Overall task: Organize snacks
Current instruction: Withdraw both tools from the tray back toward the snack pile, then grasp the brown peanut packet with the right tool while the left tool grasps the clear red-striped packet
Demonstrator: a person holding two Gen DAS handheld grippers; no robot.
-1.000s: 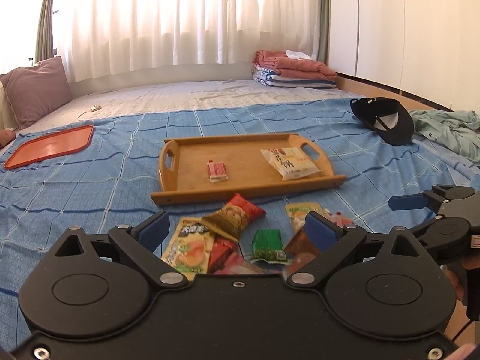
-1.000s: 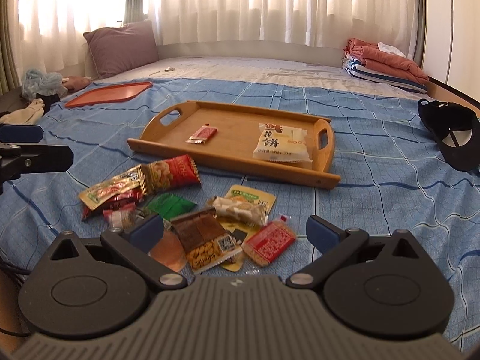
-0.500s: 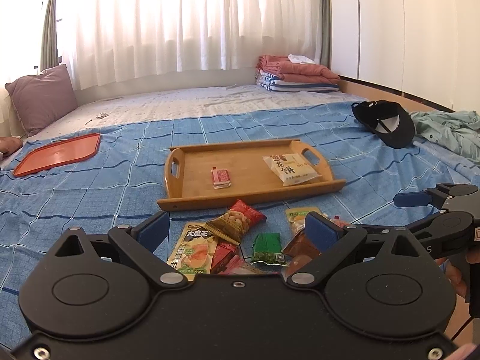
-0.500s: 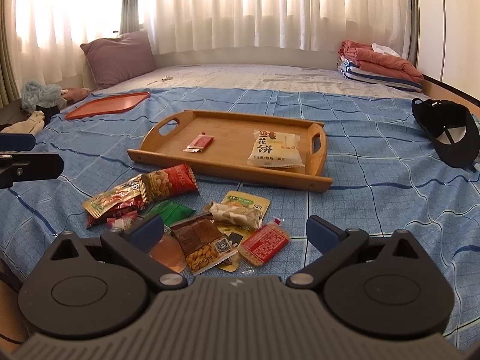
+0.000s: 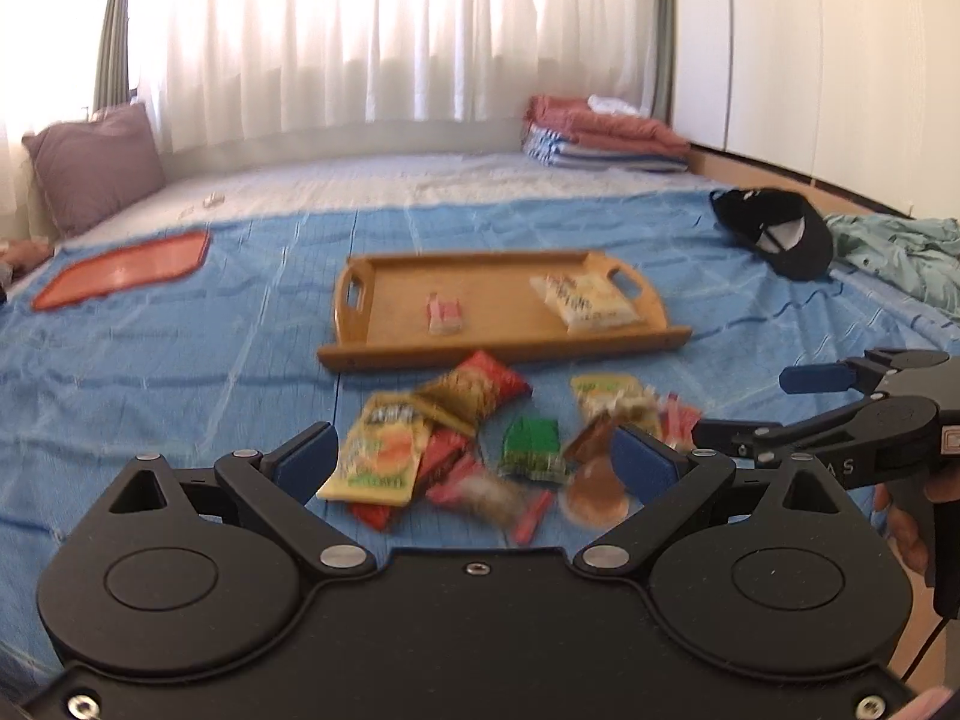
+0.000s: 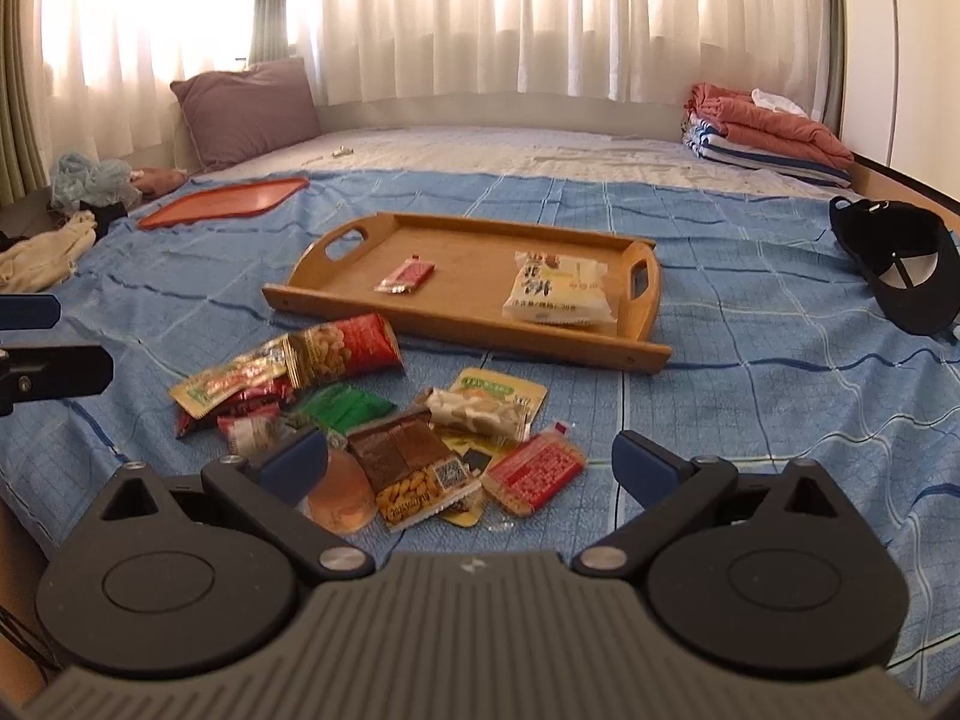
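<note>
Just ahead of wide claws (image 6: 468, 462): snacks (image 6: 414, 468).

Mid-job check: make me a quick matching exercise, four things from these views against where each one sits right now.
Things:
1. white biscuit pack
2. green packet
3. black cap
4. orange lid

Places:
A. far left on the blanket, beyond the tray
B. in the wooden tray, right end
C. on the blanket, right of the tray
D. in the loose pile before the tray

Pairs: 1-B, 2-D, 3-C, 4-A
</note>
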